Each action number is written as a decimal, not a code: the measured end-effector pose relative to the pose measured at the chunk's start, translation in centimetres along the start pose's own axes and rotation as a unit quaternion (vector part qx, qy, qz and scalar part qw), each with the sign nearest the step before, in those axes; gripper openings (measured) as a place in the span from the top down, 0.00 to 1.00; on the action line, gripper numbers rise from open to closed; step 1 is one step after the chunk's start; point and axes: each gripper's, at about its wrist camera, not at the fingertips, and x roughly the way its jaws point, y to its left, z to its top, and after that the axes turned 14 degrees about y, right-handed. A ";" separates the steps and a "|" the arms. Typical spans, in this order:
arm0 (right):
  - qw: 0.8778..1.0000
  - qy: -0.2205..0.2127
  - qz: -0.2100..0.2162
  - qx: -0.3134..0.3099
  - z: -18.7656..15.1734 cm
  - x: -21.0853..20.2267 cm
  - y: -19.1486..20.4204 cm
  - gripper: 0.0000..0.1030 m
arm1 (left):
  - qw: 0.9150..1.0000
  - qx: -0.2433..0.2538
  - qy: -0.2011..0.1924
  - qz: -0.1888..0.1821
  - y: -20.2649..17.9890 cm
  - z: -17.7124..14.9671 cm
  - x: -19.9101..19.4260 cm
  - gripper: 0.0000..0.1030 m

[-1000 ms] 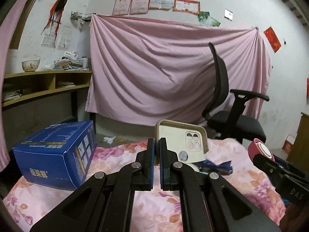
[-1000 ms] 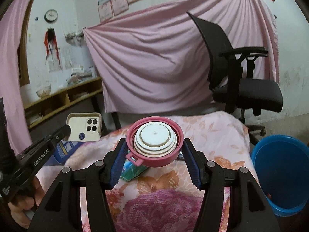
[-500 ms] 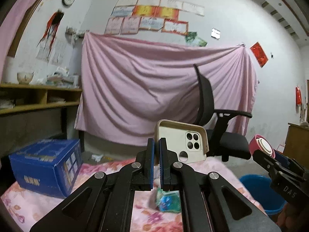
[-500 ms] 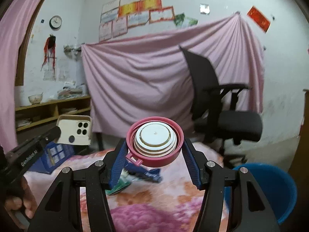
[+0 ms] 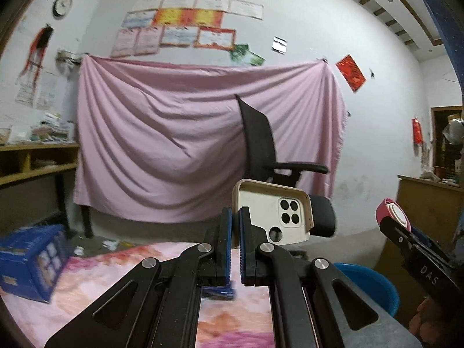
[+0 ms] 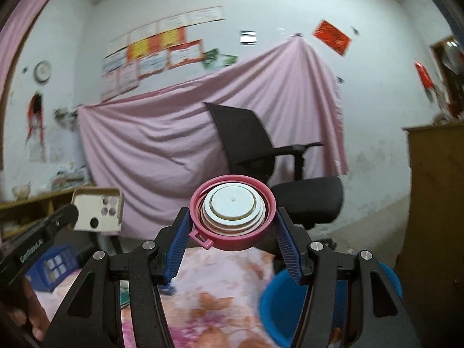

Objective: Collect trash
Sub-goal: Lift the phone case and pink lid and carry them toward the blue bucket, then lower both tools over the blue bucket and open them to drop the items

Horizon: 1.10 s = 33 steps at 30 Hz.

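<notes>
Phone case [image 5: 272,213] is clamped in the left tool [image 5: 235,223]; the right tool [image 6: 232,226] at 3 o'clock grips a pink lid [image 6: 232,217]

L tongs [image 5: 235,223] clamped tight, level; R tongs [image 6: 232,226] half-spread, gripping, level.
</notes>
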 end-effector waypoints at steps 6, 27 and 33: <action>0.999 0.022 -0.011 0.044 0.2 0.0 -4.0 0.46 | 0.998 0.016 0.048 -0.035 -4.2 -0.1 2.9 0.97; 0.984 0.136 -0.043 0.107 -1.4 1.5 -11.5 0.46 | 0.973 0.068 0.196 -0.104 -12.6 -3.2 9.5 0.97; 0.979 0.159 -0.051 0.119 -1.6 2.1 -12.2 0.45 | 0.967 0.069 0.223 -0.104 -12.8 -3.9 9.8 0.97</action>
